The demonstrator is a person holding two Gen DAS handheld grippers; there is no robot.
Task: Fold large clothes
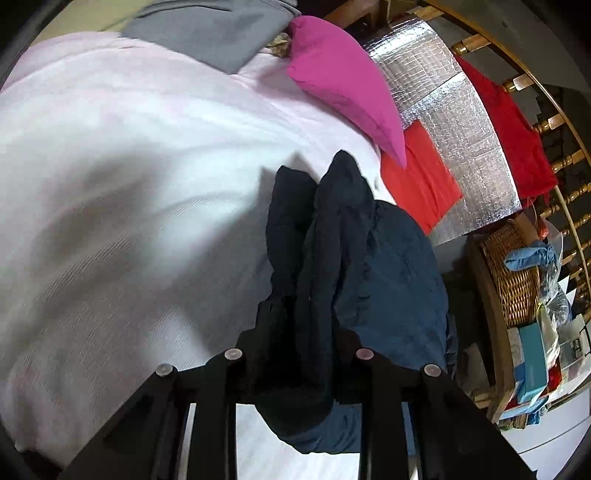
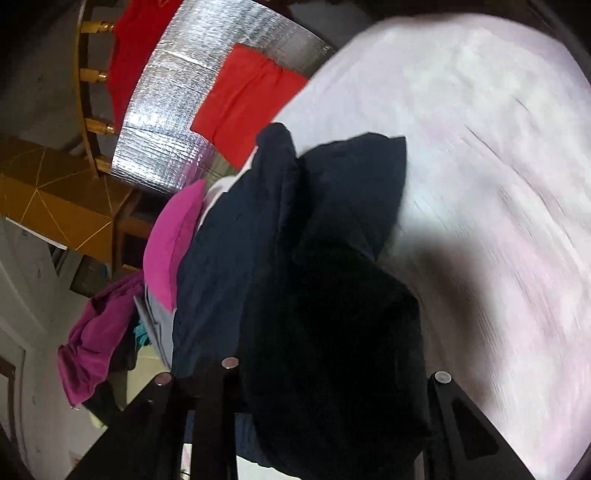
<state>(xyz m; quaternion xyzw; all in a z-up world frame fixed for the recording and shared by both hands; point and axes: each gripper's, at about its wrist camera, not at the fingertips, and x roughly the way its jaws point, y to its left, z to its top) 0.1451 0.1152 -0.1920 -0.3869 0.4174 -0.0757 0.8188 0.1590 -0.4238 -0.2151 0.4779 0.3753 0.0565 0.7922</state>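
A dark navy garment (image 1: 391,273) hangs bunched over the pale pink bed sheet (image 1: 129,184). My left gripper (image 1: 299,350) is shut on a fold of this navy garment, and the cloth bulges up between its black fingers and droops below them. In the right wrist view the same navy garment (image 2: 236,251) fills the middle. My right gripper (image 2: 332,369) is shut on another bunch of it, which covers most of the jaws. The fingertips of both grippers are hidden by the cloth.
A magenta pillow (image 1: 343,85) and a folded grey cloth (image 1: 210,33) lie at the far side of the bed. Red cloths (image 1: 421,177) rest on a silver foil mat (image 1: 454,122). A wicker basket (image 1: 517,277) and boxes stand at right; a purple garment (image 2: 96,343) hangs at left.
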